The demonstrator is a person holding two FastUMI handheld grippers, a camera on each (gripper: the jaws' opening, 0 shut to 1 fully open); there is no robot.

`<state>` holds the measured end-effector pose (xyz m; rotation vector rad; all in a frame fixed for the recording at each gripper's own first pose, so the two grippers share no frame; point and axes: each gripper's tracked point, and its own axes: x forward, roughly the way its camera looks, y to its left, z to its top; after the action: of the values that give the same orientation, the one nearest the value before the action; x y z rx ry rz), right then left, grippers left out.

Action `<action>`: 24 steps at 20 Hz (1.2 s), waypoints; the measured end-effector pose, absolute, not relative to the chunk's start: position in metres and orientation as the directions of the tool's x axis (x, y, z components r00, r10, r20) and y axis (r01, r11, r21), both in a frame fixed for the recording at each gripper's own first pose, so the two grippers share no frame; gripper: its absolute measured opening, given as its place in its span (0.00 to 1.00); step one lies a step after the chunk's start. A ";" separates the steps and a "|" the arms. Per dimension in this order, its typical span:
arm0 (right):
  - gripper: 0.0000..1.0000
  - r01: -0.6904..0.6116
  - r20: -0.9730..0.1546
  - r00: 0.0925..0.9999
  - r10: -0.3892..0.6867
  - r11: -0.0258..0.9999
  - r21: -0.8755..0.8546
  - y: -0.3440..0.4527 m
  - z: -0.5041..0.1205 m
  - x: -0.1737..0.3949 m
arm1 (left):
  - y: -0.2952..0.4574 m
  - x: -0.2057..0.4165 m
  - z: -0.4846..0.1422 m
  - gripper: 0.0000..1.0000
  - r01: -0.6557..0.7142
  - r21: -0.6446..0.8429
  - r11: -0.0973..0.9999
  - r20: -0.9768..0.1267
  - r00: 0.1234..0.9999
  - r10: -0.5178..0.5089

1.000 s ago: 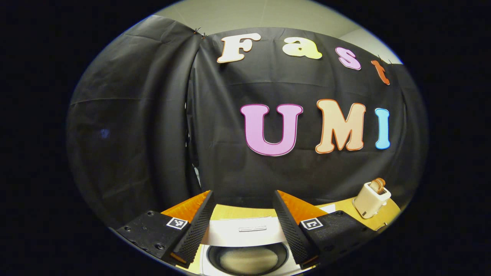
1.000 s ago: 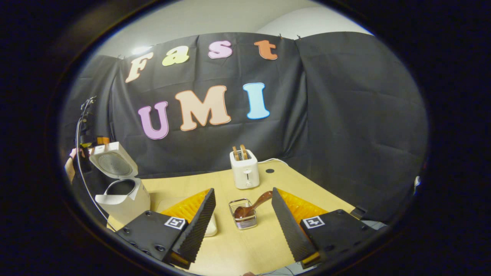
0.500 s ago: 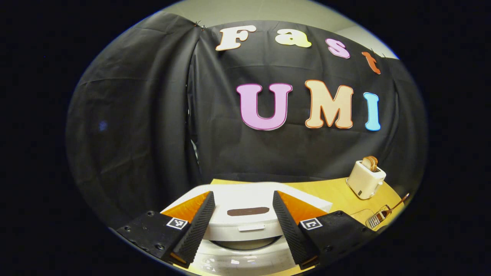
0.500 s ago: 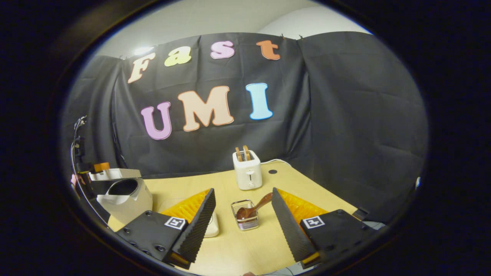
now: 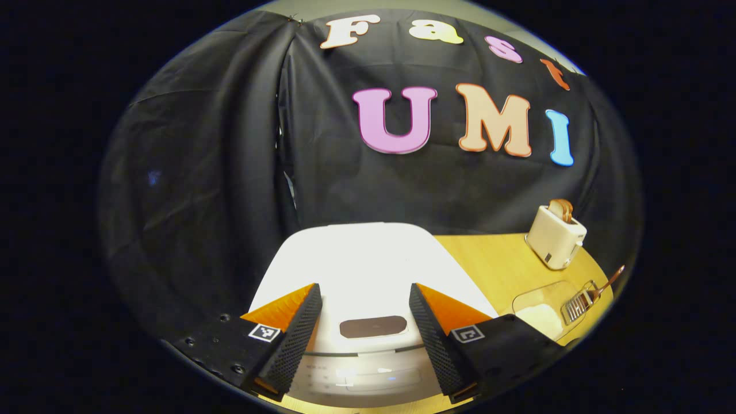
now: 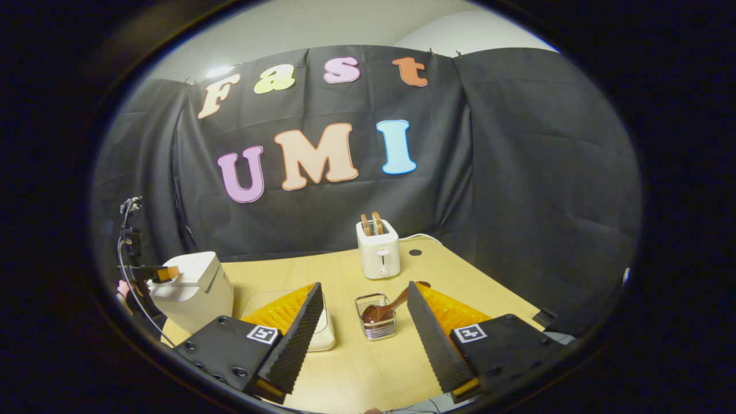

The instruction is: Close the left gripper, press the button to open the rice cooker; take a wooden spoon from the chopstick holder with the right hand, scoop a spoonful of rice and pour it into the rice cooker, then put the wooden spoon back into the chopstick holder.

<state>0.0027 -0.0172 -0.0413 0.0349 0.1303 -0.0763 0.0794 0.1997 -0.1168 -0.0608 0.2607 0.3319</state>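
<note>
So the left tool (image 5: 362, 339) has its fingers spread wide apart with nothing between them, hovering right over the front of the white boxy rice cooker (image 5: 362, 264), whose lid looks shut, with the dark oval button panel (image 5: 372, 326) sitting between the two fingers. The right tool (image 6: 362, 339) is spread open too, holding nothing, and hangs above the pale wooden tabletop (image 6: 368, 368). Just ahead of it, between its fingers, is the small wire chopstick holder (image 6: 378, 325) with the dark brown wooden spoon (image 6: 385, 307) leaning inside, handle tilted toward the right finger. A clear shallow tray of white rice (image 5: 537, 313) sits beside that holder, and a white toaster with bread slices (image 6: 378, 250) stands further back. Judging from this, the spoon is back in its holder, so as I read it nothing much is left
</note>
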 end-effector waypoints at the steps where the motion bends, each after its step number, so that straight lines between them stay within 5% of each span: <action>1: 0.94 0.078 -0.134 0.988 -0.074 0.997 0.025 -0.016 -0.042 0.002 | 0.201 0.080 -0.110 0.92 -0.329 -0.014 0.944 -0.231 0.920 0.318; 24: 0.92 -0.010 -0.087 0.996 0.014 0.999 0.044 0.022 -0.024 0.000 | 0.188 0.067 -0.066 0.92 -0.269 -0.051 0.962 -0.140 0.956 0.260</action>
<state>-0.0003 0.0222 -0.0238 0.0434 0.0875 0.0117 0.0665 0.1885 -0.0659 -0.0700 0.1325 0.2684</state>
